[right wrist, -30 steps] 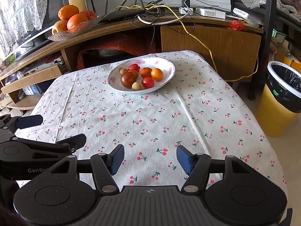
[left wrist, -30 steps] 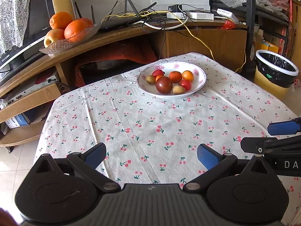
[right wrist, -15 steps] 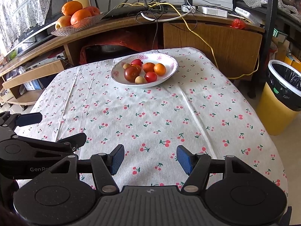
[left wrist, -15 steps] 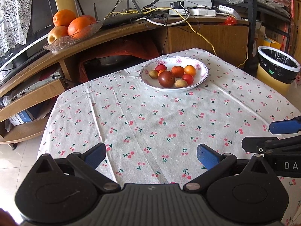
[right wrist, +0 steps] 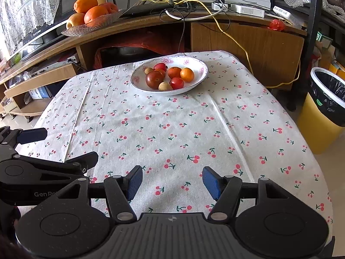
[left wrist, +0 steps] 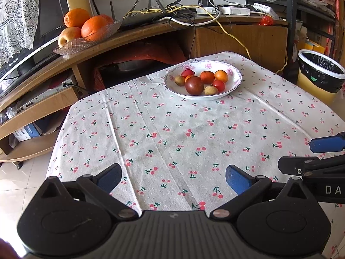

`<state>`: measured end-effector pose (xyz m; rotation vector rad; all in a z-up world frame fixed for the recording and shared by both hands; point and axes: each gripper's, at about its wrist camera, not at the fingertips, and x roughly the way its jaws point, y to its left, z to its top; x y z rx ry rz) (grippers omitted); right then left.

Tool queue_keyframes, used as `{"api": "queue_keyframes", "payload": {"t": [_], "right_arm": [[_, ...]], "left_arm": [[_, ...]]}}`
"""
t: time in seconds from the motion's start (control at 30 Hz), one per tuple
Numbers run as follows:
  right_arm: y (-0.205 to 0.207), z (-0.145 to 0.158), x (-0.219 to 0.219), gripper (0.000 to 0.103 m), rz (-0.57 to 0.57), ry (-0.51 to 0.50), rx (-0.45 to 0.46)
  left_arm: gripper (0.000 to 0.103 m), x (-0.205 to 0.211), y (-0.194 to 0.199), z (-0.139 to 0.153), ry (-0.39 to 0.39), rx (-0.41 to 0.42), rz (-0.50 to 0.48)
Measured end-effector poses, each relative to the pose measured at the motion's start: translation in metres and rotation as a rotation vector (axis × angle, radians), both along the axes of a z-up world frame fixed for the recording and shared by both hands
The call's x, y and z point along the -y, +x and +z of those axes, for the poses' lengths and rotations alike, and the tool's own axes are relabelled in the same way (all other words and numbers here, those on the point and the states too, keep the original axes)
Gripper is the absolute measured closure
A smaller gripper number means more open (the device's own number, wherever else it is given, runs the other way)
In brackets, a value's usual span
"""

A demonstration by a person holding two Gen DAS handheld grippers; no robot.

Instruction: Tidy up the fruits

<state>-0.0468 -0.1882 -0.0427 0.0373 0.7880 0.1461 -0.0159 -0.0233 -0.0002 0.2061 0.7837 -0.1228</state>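
Observation:
A white flowered bowl point(left wrist: 234, 84) point(right wrist: 199, 79) stands at the far side of the cherry-print tablecloth point(left wrist: 172, 133) point(right wrist: 172, 129). It holds several small fruits: a dark red tomato point(left wrist: 194, 85) point(right wrist: 154, 79), red ones, orange ones and small brownish ones. My left gripper point(left wrist: 173, 178) is open and empty over the near edge of the table. My right gripper point(right wrist: 172, 182) is open and empty beside it, to its right. Both are far from the bowl.
A glass dish point(left wrist: 73, 45) point(right wrist: 86, 27) with oranges and an apple sits on the wooden TV stand point(left wrist: 129, 36) behind the table, by a tangle of cables point(left wrist: 183, 15). A yellow waste bin point(left wrist: 319, 75) point(right wrist: 323, 108) stands right of the table.
Both grippers have drawn back and risen a little from the bowl, which now looks smaller and farther away. Both stayed open and empty.

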Motion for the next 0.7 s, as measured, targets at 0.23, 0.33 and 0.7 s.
{"api": "queue_keyframes", "payload": {"t": [0.23, 0.33, 0.7], "right_arm": [[-0.0019, -0.0012, -0.0021, 0.045, 0.005, -0.004, -0.004], [-0.0025, -0.0015, -0.0027, 0.045, 0.006, -0.004, -0.005], [-0.0029, -0.0040, -0.0055, 0.045, 0.009, -0.009, -0.011]], "left_arm": [[0.000, -0.0001, -0.0022, 0.0002, 0.010, 0.002, 0.003], [0.000, 0.0001, -0.0028, 0.0002, 0.015, 0.005, 0.003], [0.000, -0.0004, -0.0029, -0.0016, 0.027, 0.001, 0.003]]}}
